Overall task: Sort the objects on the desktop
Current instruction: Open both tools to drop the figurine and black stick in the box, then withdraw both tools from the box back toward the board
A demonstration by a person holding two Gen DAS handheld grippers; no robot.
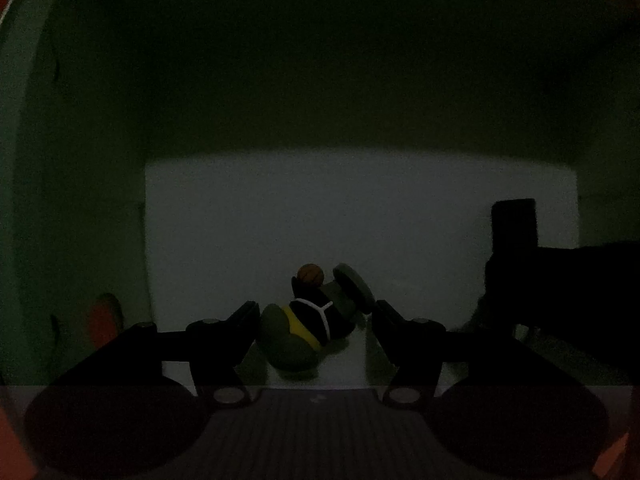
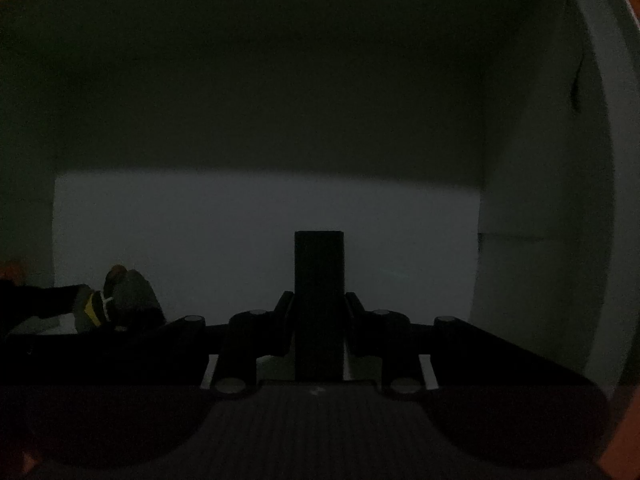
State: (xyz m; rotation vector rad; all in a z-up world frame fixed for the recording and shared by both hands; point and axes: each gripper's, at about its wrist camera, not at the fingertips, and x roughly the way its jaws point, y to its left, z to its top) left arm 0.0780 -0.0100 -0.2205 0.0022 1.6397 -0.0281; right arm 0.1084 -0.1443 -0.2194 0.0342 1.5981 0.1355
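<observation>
Inside a dim white box [image 1: 208, 208], the left gripper [image 1: 314, 314] clamps a toy figure [image 1: 308, 320] and the right gripper [image 2: 319, 304] clamps a dark block [image 2: 319, 272], both low near the floor, so I judge two items nearly sorted but not released. Walls crowd close; nothing else blocks them.

Both views are dim. The left wrist camera sits just behind its own gripper's fingers [image 1: 252, 316] and looks steeply down, close, into a pale-floored box [image 1: 280, 216]. The right wrist camera looks the same way from a spot further right, equally close. They share the pale floor, the toy figure [image 1: 308, 320], central in the left view and at the near left edge in the right, and the dark block [image 2: 319, 304].
</observation>
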